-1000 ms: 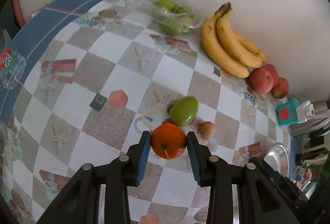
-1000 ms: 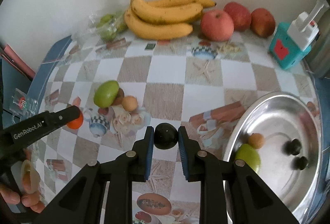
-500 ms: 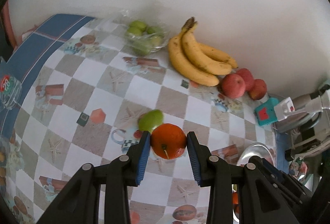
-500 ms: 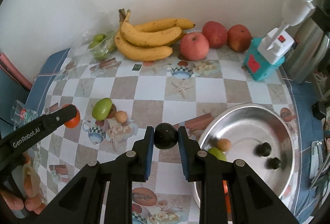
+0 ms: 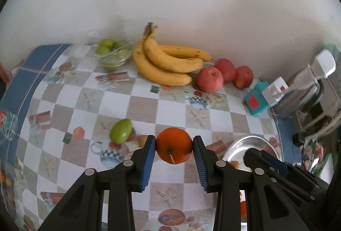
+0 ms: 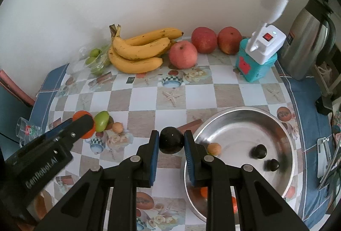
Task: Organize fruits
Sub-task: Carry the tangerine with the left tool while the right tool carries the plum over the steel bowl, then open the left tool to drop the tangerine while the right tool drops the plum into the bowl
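Above the checkered table (image 6: 147,101), both grippers carry fruit clear of the cloth. Left gripper (image 5: 174,151): jaws closed on an orange (image 5: 174,145), blue pads pressed to its two sides, stem end facing the camera. Right gripper (image 6: 171,142): jaws clamped on a small dark round fruit (image 6: 171,140), held just left of the steel bowl (image 6: 275,124).

Bowl sits at the table's right side. Inside it: two more dark fruits (image 6: 258,151), a small tan fruit (image 6: 214,148) near the left wall, and something orange low down, mostly hidden by the right gripper's finger.

On the table, left of centre: a green oval fruit (image 6: 101,121), with another small tan fruit (image 6: 117,127) just beside it.

Along the wall, left to right: a clear bag of green fruits (image 5: 113,53), a bunch of bananas (image 5: 168,63), three red apples (image 5: 210,79). Next comes a teal box with a white device (image 6: 256,56) on top, then a steel thermos jug (image 6: 307,41).

A glass mug (image 6: 28,129) stands at the table's left edge.
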